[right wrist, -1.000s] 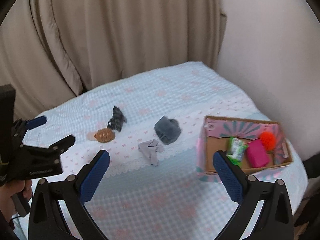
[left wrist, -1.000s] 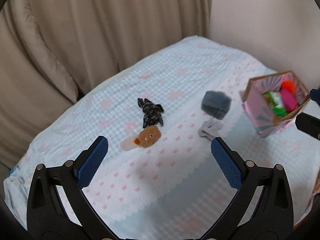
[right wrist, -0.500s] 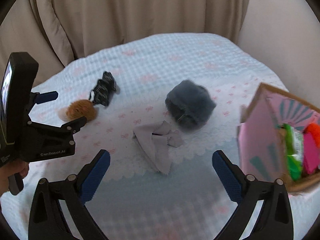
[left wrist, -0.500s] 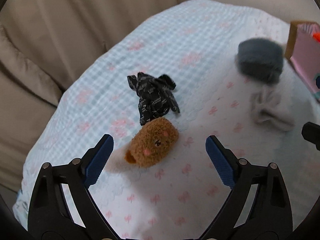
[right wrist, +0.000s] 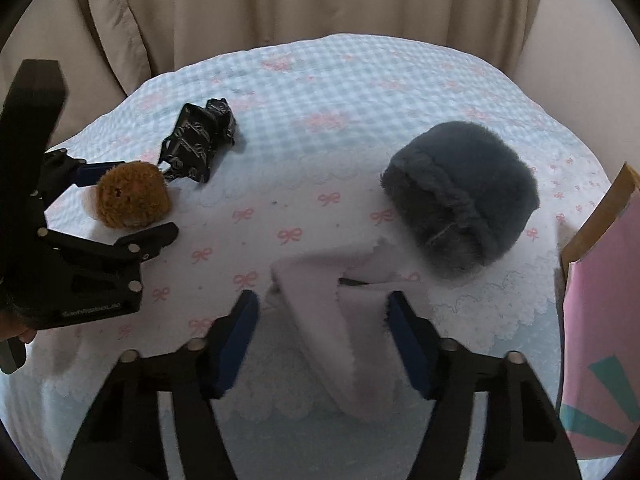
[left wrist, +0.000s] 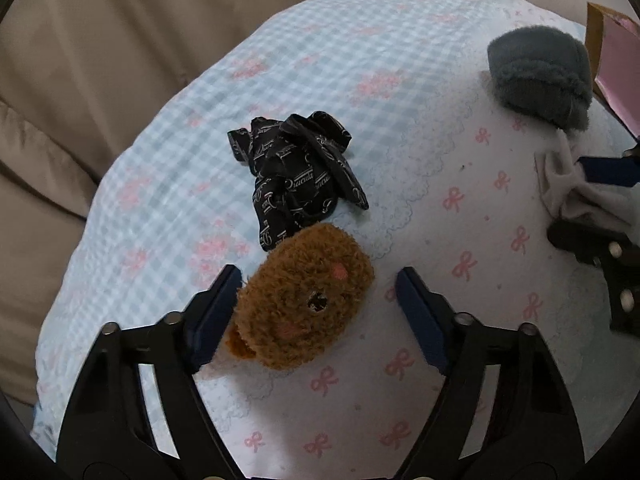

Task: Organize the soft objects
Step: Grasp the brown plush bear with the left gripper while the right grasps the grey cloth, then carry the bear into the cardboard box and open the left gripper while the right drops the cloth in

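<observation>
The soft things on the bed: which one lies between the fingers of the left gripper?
The brown plush toy. It lies between the fingers of the left gripper, whose jaws have just been closing. The black printed cloth lies just beyond it.

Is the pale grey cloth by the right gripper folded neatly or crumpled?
Crumpled. The pale grey cloth lies bunched in uneven, overlapping flaps on the bedspread, between the right gripper fingers.

Black angular tongs (left wrist: pixel 316 312) with blue ribbed pads (right wrist: pixel 236 340), silver screws, faint white lettering
</observation>
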Action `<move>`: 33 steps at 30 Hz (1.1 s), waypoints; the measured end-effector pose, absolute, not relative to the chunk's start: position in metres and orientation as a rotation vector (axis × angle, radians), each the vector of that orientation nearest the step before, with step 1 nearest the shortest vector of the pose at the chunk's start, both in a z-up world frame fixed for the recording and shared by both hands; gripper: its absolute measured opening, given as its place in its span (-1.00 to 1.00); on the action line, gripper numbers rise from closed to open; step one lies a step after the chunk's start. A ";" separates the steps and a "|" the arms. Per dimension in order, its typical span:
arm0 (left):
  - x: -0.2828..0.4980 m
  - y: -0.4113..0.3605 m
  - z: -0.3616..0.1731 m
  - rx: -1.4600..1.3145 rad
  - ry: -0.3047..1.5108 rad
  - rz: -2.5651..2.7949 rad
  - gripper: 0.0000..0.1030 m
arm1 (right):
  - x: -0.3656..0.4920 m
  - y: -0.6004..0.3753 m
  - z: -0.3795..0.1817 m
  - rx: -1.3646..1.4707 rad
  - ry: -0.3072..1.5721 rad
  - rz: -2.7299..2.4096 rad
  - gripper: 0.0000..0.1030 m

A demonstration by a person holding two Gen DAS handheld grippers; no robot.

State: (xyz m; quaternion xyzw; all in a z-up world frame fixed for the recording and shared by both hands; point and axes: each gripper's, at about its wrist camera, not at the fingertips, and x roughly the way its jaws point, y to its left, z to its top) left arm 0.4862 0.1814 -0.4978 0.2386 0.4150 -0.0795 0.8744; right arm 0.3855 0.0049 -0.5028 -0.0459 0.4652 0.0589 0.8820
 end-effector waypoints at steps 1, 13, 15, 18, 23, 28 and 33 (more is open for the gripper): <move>0.487 0.183 -0.497 0.501 0.865 -0.161 0.21 | 0.388 0.003 -0.504 -0.086 0.975 0.119 -0.04; 0.486 0.196 -0.479 0.432 0.885 -0.208 -0.27 | 0.390 -0.005 -0.495 -0.031 0.977 0.114 -0.66; 0.484 0.199 -0.471 0.401 0.886 -0.208 -0.31 | 0.388 -0.004 -0.489 -0.023 0.969 0.116 -0.67; 0.480 0.204 -0.457 0.359 0.881 -0.200 -0.31 | 0.386 -0.003 -0.477 -0.014 0.958 0.121 -0.68; 0.468 0.205 -0.420 0.302 0.861 -0.195 -0.31 | 0.379 -0.002 -0.447 0.002 0.927 0.123 -0.68; 0.449 0.197 -0.374 0.273 0.835 -0.191 -0.31 | 0.365 -0.008 -0.407 0.019 0.904 0.115 -0.68; 0.422 0.185 -0.321 0.212 0.822 -0.200 -0.31 | 0.345 -0.018 -0.358 0.028 0.882 0.109 -0.68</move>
